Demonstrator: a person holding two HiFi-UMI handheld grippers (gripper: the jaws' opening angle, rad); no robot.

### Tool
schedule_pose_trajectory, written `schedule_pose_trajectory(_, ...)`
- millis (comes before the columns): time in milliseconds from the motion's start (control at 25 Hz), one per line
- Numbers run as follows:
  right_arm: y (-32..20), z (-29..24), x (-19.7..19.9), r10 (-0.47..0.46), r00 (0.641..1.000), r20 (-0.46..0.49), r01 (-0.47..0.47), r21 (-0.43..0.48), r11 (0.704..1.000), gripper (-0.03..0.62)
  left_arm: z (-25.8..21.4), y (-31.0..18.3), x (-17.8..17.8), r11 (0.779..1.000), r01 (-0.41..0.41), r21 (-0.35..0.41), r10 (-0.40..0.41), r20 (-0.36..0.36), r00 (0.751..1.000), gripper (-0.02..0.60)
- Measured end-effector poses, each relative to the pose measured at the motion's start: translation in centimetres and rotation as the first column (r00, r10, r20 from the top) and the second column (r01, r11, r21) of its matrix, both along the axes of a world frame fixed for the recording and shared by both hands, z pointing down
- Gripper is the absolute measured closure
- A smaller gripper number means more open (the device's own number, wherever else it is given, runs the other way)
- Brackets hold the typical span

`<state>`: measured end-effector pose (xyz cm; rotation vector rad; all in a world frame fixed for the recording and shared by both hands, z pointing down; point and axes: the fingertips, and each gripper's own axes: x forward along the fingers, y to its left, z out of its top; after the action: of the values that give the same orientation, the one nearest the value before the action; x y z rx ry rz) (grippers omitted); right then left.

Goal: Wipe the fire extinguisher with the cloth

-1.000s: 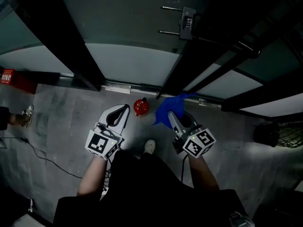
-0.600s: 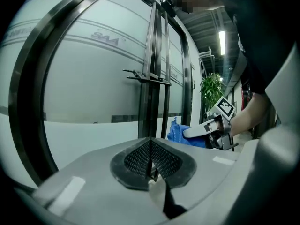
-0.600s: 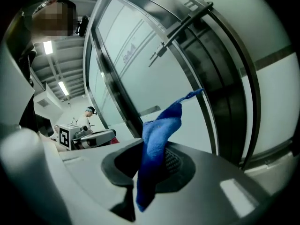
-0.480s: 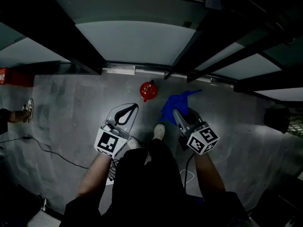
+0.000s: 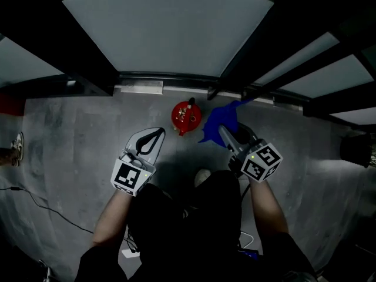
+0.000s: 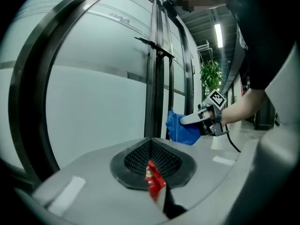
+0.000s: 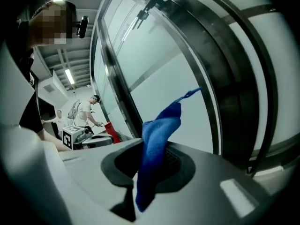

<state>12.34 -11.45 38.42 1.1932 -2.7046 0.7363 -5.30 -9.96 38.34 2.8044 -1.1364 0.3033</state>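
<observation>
My worry is the cloth (image 5: 218, 122): my right gripper (image 5: 230, 137) pinches just a fold of it, so a hard swipe could drag it free or tip the fire extinguisher (image 5: 184, 116). My left gripper (image 5: 149, 142) is closed on nothing, steadying nothing. The extinguisher looks red and round-topped, upright on the grey floor (image 5: 82, 134), just left of the cloth.

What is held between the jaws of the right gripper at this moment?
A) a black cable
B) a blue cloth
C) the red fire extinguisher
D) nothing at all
B: the right gripper has its jaws shut on the blue cloth, which sticks out past them.
</observation>
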Motion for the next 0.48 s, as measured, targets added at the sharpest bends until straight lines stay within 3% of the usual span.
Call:
schedule_pose_trajectory(160, -4.0, 7.3, 0.1, 0.008, 1.0, 0.025, -0.01, 0.106, 0.994, 0.531, 10.2, -2.3, -0.7, 0.997, -0.039, 0.069, 0.036, 0.044, 0.998, 0.575)
schedule_pose_trajectory(280, -6.3, 9.6, 0.1, 0.025, 0.995, 0.095, -0.04, 0.159, 0.986, 0.531, 14.7, -1.0, -0.3, 0.99, -0.11, 0.084, 0.106, 0.048, 0.993, 0.574)
schedule_pose_trajectory(360, -7.7, 10.7, -0.1, 0.039, 0.991, 0.129, -0.059, 0.151, 0.987, 0.531, 16.6, 0.3, -0.2, 0.991, -0.122, 0.051, 0.121, 0.008, 0.993, 0.575)
schedule_pose_trajectory(480, -9.2, 13.2, -1.4, 0.051, 0.985, 0.167, -0.061, 0.053, 0.997, 0.531, 17.6, 2.1, -0.6, 0.994, -0.108, -0.013, 0.107, -0.038, 0.993, 0.575)
